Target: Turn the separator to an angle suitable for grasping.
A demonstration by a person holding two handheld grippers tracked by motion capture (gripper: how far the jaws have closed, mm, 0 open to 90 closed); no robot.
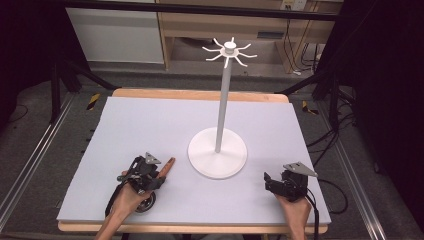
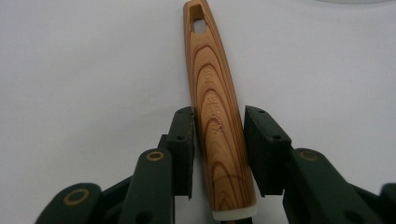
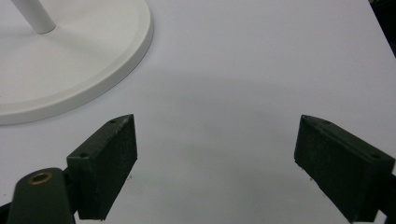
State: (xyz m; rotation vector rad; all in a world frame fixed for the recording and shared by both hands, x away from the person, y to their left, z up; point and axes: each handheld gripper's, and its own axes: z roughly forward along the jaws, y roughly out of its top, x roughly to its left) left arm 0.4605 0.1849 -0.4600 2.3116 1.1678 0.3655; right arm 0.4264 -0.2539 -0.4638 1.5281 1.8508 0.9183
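Nearest to me, at the bottom edge of the table (image 1: 100,150), my left gripper (image 1: 159,176) has its jaws drawn in on both flanks of a wood-grained handle (image 2: 219,116); in the left gripper view the pads (image 2: 183,140) sit right against its sides, with perhaps a sliver of gap on the right, so I judge it a pinch just taking hold. That handle lies flat on the pale tabletop, its long axis running straight away from the jaws toward twelve o'clock in that view, its white-capped butt at six and its slotted hanging hole at the far tip. From the high view the tip pokes out toward one o'clock from my left hand (image 1: 131,196), aimed roughly at the stand. Across at my three o'clock, my right gripper (image 1: 270,181) rests with jaws spread wide and nothing between them, just bare tabletop. Farther off, at about one o'clock from my left gripper and eleven from my right, stands the white hook stand (image 1: 218,150), its round base near both grippers, its post rising to a ring of hooks (image 1: 230,50) at the top. My left hand is plainly the one with the handle, and I judge the next move a lift up toward those hooks, hole end leading.
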